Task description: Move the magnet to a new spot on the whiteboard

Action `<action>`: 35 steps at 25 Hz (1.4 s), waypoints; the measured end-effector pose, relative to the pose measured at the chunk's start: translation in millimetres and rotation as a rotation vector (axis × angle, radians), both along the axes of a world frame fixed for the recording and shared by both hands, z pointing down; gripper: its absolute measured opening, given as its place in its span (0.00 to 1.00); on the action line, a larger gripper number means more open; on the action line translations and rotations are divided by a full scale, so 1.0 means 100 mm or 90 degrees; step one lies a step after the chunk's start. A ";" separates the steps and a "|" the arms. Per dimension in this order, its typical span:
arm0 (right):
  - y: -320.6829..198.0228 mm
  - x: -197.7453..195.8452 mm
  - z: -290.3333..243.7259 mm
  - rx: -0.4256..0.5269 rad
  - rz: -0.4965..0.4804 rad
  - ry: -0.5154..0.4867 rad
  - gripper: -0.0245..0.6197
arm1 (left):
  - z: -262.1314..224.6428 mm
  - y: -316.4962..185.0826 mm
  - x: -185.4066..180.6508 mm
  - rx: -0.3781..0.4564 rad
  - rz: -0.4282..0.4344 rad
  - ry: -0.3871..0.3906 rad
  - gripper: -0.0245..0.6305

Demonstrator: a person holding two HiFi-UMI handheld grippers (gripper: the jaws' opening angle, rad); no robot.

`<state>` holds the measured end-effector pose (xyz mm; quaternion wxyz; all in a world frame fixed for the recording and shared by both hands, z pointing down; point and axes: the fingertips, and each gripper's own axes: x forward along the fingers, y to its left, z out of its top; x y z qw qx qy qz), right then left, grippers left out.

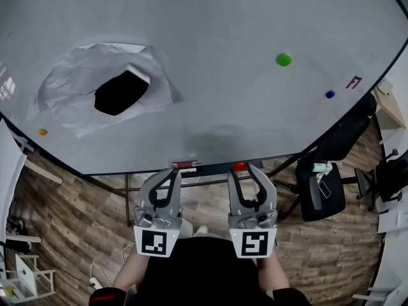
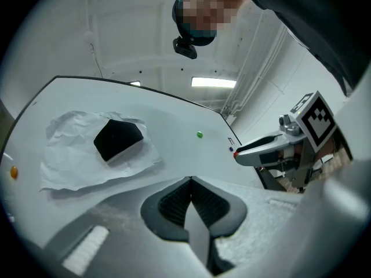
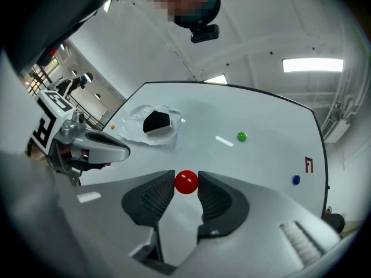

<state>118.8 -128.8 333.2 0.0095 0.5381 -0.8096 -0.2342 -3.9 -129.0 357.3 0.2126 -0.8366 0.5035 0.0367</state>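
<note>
**Right gripper view: red magnet pinched at the board's bottom edge**

The right gripper has its jaws drawn in to a narrow gap, with the round red magnet clamped between the pads. In the head view this puts the magnet right at the whiteboard's bottom edge, a little right of the middle. I can't tell whether it is touching the surface or just off it.

The left gripper is fully closed on nothing and sits beside its partner at the same edge, so the job belongs to the right hand.

From the magnet, the whole board lies ahead of the jaw tips. A ball has no long axis, so only direction matters. Crumpled paper with a black eraser fills the left part. A green magnet and a blue magnet sit toward the right edge. The bare middle, straight ahead, looks like the easiest new spot.
</note>
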 end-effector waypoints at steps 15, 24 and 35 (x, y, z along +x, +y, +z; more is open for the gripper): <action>-0.01 -0.06 0.05 -0.009 -0.001 0.001 0.24 | 0.05 0.01 -0.03 -0.007 0.001 -0.001 0.04; -0.04 -0.11 0.03 -0.004 -0.004 0.013 0.24 | 0.07 -0.03 -0.03 -0.009 0.004 0.002 0.04; -0.17 -0.18 -0.12 0.020 -0.004 0.008 0.24 | 0.05 -0.12 -0.05 -0.004 0.010 0.004 0.04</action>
